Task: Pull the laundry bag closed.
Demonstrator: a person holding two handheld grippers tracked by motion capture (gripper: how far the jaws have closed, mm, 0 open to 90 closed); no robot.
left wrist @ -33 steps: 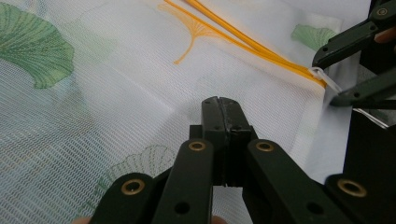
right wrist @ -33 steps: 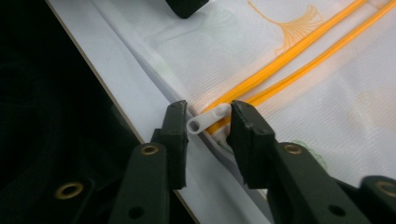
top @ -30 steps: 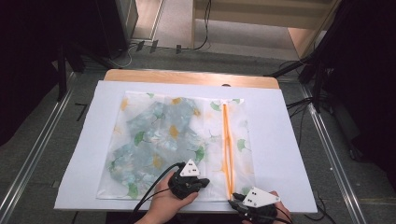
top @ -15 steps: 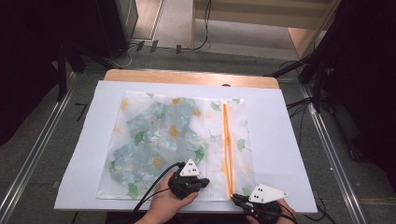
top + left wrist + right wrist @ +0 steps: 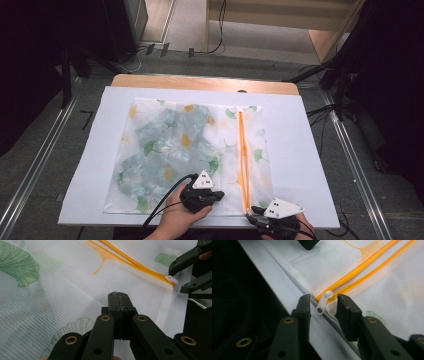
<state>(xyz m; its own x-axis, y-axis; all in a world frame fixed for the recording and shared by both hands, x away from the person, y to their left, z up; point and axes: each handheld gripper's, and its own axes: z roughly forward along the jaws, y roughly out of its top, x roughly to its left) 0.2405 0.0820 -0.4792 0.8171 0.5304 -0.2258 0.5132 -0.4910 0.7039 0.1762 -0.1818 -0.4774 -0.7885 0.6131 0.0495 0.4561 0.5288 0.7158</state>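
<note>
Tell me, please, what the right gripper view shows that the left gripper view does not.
Right gripper view: the white sheet ending against darkness, and the right gripper with its jaws, which have just been opening, flanking the zipper pull without touching it. Left gripper view: the left gripper shut, its tips on the mesh bag, plus a large green leaf print. Shared: mesh bag, orange zipper, zipper pull.
</note>
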